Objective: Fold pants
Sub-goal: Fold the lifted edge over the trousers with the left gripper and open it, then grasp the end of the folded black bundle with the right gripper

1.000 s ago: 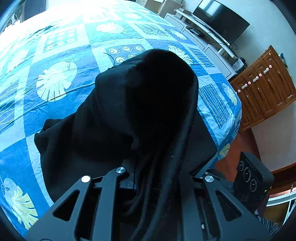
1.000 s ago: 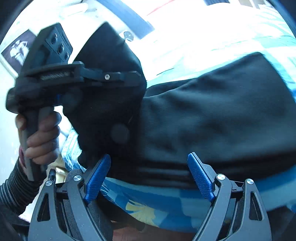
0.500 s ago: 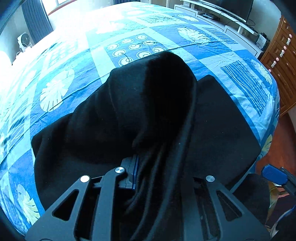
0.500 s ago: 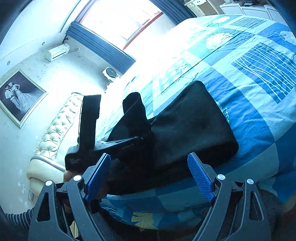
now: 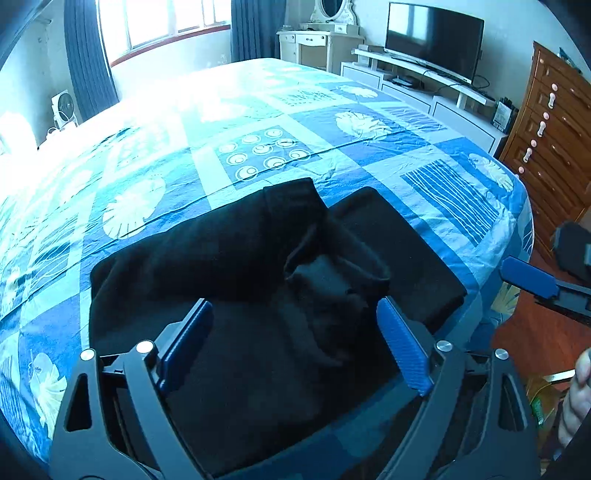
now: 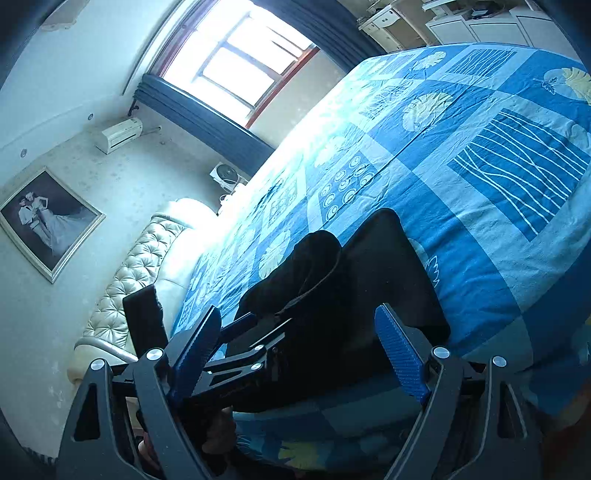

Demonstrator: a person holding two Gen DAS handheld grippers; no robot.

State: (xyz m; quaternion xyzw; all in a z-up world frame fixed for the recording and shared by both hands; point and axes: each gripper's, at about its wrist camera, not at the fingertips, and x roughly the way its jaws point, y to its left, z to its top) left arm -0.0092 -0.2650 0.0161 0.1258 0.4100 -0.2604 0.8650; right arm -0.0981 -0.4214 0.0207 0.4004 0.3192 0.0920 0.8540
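Black pants [image 6: 354, 295] on bed [image 6: 498, 177], fingers [image 6: 400, 354] apart

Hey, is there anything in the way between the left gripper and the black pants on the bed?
Nothing visible. The left gripper, whose jaws have just been opening, hangs open directly over the black pants on the bedspread, with no other object between them.

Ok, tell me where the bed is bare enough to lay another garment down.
The bedspread lies bare beyond the black pants, up to the window end, and to their left. A narrower bare strip runs on their right, toward the wooden dresser. The near edge is crowded: pants plus both open grippers, left gripper and right gripper.
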